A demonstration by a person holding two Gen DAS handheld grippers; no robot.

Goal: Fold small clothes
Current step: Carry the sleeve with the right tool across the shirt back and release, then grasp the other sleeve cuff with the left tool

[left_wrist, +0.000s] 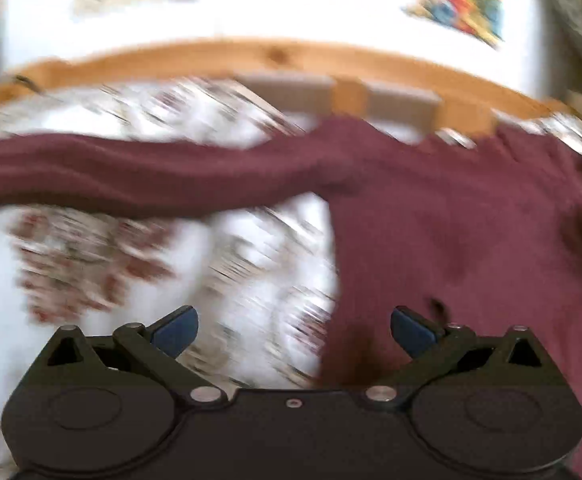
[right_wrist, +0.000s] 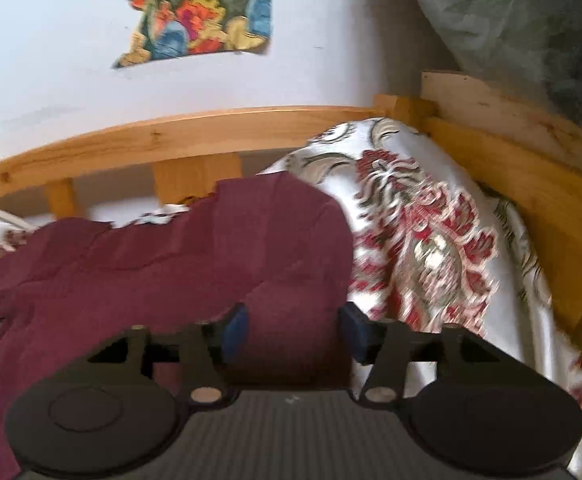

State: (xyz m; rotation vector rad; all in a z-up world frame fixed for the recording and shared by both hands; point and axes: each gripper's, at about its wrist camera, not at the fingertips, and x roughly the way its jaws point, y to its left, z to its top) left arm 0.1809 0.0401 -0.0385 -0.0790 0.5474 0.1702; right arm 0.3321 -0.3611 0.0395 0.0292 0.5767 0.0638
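A maroon long-sleeved top point(left_wrist: 471, 220) lies on a floral bedspread point(left_wrist: 91, 264). In the left wrist view its body fills the right half and one sleeve point(left_wrist: 131, 172) stretches left across the bed. My left gripper point(left_wrist: 294, 332) is open and empty, low over the top's left edge. In the right wrist view the top point(right_wrist: 151, 264) spreads to the left. My right gripper point(right_wrist: 294, 334) is open, its blue pads point(right_wrist: 237, 334) either side of a fold of the top's right edge, not closed on it.
A wooden bed frame point(left_wrist: 251, 56) with slats runs along the far side, also shown in the right wrist view point(right_wrist: 171, 136), with a side rail point(right_wrist: 531, 200) at right. A white wall with colourful posters point(right_wrist: 199, 12) stands behind. The bedspread point(right_wrist: 431, 240) extends right.
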